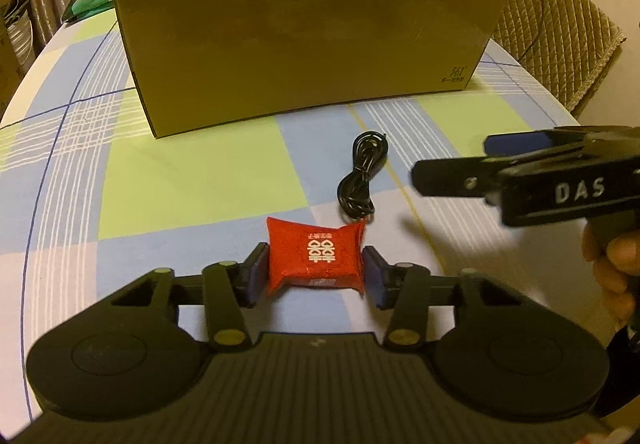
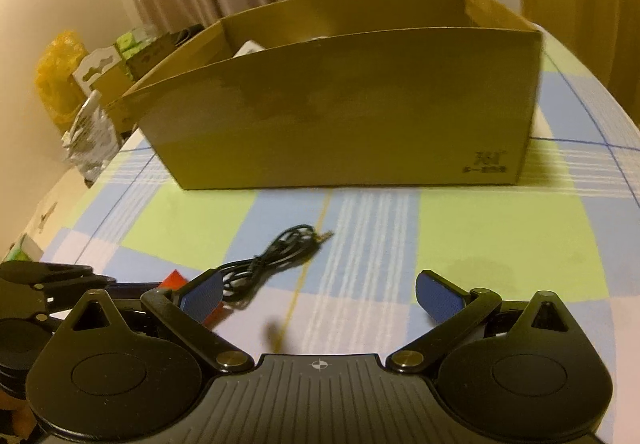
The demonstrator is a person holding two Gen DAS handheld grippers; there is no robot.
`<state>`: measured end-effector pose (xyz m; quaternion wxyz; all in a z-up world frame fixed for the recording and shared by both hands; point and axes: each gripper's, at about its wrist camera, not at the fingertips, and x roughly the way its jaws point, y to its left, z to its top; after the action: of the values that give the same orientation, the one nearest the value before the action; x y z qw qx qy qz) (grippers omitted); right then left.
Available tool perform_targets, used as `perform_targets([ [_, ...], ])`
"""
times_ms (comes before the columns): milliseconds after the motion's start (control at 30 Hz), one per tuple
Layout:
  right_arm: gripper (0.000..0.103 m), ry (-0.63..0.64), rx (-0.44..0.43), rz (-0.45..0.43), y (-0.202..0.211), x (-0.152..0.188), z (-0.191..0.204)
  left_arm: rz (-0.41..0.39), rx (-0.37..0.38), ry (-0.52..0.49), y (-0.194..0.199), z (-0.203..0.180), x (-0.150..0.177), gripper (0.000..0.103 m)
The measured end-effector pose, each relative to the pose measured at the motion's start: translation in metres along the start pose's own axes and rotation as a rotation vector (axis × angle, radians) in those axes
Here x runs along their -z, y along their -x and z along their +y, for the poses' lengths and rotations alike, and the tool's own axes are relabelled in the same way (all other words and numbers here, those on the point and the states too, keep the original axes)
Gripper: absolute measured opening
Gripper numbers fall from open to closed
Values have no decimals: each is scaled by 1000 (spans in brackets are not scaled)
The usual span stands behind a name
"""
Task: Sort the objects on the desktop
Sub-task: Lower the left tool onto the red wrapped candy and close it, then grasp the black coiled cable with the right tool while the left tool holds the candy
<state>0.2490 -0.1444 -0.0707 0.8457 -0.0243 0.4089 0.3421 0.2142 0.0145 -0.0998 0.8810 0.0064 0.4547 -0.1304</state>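
A red packet [image 1: 315, 257] with white characters sits between the blue pads of my left gripper [image 1: 315, 272], which is shut on it just above the checked tablecloth. A coiled black cable [image 1: 361, 176] lies on the cloth just beyond the packet; it also shows in the right wrist view [image 2: 269, 262]. My right gripper [image 2: 320, 298] is open and empty, hovering over the cloth with the cable near its left finger [image 2: 200, 296]. In the left wrist view it [image 1: 452, 159] reaches in from the right. A corner of the red packet [image 2: 173, 278] shows at the left.
A large open cardboard box [image 1: 304, 55] stands across the back of the table, with a white item inside [image 2: 249, 47]. A quilted chair [image 1: 560, 31] stands at the right. Bags and boxes [image 2: 80, 91] crowd the table's left edge.
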Motion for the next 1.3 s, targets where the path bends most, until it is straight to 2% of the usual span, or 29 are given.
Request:
perform_targets([
  [167, 100, 22, -7, 8, -10, -2, 8, 0, 6, 5, 3, 4, 1, 37],
  [300, 99, 28, -3, 10, -16, -2, 11, -5, -36, 2, 6, 9, 0, 37],
  [567, 89, 74, -15, 15, -26, -1, 19, -22, -125, 90, 10, 37, -3, 37],
  [667, 88, 92, -25, 15, -30, 0, 25, -29, -150, 122, 11, 46, -4, 37],
  [900, 88, 136, -3, -2, -46, 6, 36, -37, -148, 188, 13, 56, -3, 37],
  [1067, 87, 198, 15, -22, -53, 12, 46, -37, -139, 190, 12, 54, -5, 37],
  [1233, 67, 275, 24, -45, -55, 17, 53, -38, -124, 193, 12, 51, -4, 37],
  [1300, 54, 282, 21, -47, -55, 17, 53, -39, -114, 194, 11, 50, -4, 37],
])
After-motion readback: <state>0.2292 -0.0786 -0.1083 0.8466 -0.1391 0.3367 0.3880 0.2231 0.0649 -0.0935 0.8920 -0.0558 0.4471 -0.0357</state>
